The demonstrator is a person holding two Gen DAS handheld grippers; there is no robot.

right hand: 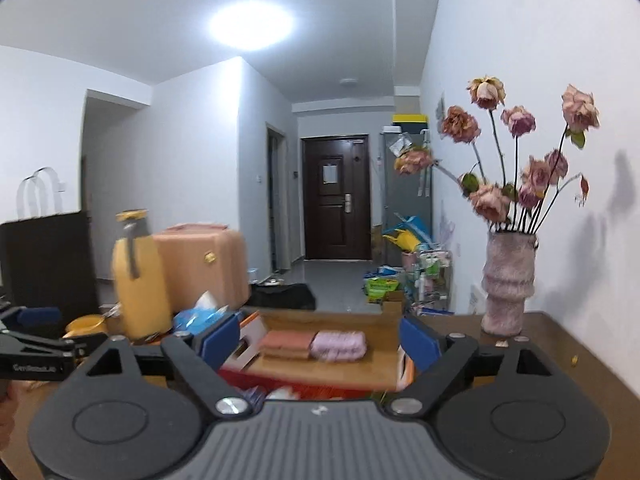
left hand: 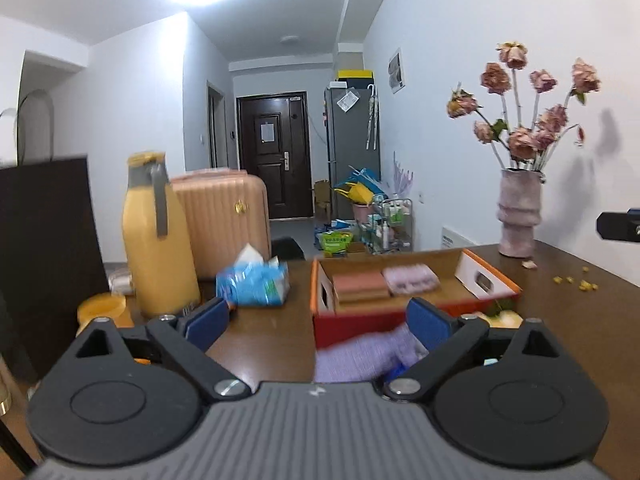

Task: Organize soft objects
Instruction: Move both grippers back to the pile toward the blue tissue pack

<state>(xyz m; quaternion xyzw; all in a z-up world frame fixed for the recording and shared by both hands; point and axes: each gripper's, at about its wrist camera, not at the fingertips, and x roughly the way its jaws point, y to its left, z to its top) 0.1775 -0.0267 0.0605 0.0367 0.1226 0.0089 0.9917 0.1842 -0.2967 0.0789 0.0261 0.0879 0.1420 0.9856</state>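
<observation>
An open orange-red cardboard box (left hand: 352,322) stands on the brown table (left hand: 264,336). Inside lie a folded brown cloth (left hand: 360,285) and a folded pink cloth (left hand: 410,278). A purple cloth (left hand: 360,356) lies on the table in front of the box, just below my left gripper (left hand: 318,322), which is open and empty above it. The box (right hand: 320,364), brown cloth (right hand: 286,342) and pink cloth (right hand: 338,345) also show in the right wrist view. My right gripper (right hand: 318,338) is open and empty, above the box's near side.
A yellow thermos jug (left hand: 156,240), a blue tissue pack (left hand: 254,278) and a yellow bowl (left hand: 100,306) stand left of the box. A pink vase of dried roses (left hand: 518,216) stands at the back right by the wall. Crumbs (left hand: 576,282) lie on the table.
</observation>
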